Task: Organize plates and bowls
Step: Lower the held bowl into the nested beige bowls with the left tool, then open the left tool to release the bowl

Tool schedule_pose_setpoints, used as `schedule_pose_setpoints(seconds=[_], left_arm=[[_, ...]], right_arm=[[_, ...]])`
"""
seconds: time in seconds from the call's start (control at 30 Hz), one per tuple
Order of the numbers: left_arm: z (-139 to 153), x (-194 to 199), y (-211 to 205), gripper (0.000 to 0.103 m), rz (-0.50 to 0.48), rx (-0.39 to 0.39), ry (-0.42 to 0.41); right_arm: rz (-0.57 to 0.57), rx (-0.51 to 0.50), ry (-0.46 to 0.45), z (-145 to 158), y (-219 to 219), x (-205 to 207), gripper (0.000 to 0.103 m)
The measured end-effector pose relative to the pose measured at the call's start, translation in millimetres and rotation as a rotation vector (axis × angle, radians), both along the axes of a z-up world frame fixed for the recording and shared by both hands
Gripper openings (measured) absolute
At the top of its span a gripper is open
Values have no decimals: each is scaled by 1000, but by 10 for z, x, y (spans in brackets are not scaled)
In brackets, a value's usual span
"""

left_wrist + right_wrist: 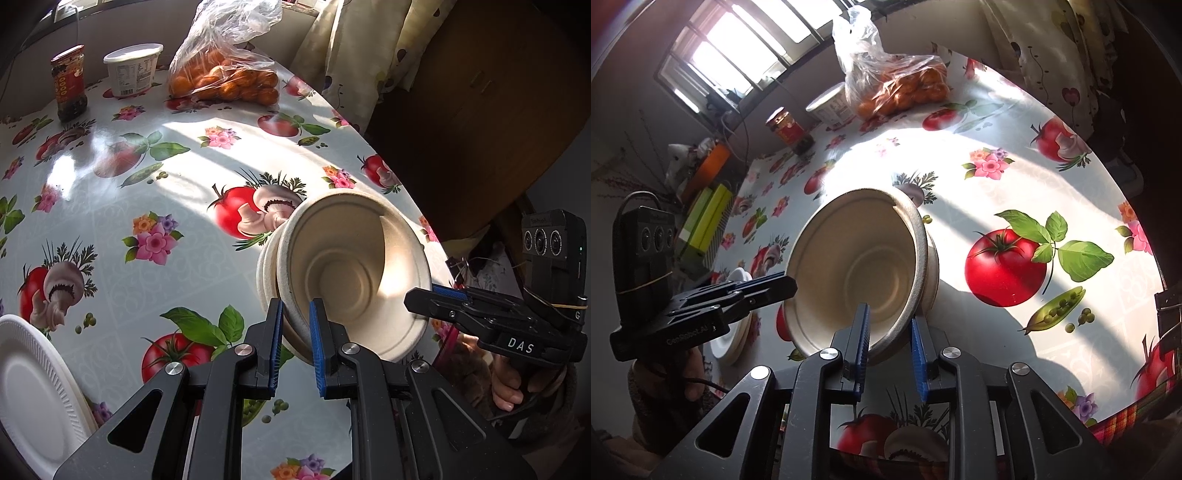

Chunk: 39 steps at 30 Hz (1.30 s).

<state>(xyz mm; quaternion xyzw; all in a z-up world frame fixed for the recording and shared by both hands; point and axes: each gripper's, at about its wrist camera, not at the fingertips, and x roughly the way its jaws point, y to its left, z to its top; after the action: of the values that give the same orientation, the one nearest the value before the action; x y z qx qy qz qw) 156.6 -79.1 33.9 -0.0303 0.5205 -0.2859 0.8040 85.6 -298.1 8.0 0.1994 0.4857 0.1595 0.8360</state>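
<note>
Two nested beige paper bowls [351, 269] are held tilted above the table, their insides facing the cameras. My left gripper [297, 317] is shut on the near rim of the bowls. My right gripper [890, 325] is shut on the opposite rim of the same bowls [857, 273]. The right gripper [424, 299] shows at the right in the left wrist view; the left gripper [783, 284] shows at the left in the right wrist view. A white foam plate [33, 398] lies on the table at the lower left; a plate stack [733, 332] lies behind the left gripper.
A round table with a vegetable-print oilcloth [147, 177]. At its far side stand a sauce jar [70, 85], a white tub [133, 68] and a plastic bag of oranges [225, 74]. A curtain and a wooden chair [480, 110] are to the right.
</note>
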Motion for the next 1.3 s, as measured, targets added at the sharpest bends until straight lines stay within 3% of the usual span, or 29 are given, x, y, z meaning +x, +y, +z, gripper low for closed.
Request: schedule_pose_setpoints(seconds=[1.3], left_arm=[[19,-11,-11,16,13,5,-13]], right_arm=[[36,-189,25,95,223,26,44]])
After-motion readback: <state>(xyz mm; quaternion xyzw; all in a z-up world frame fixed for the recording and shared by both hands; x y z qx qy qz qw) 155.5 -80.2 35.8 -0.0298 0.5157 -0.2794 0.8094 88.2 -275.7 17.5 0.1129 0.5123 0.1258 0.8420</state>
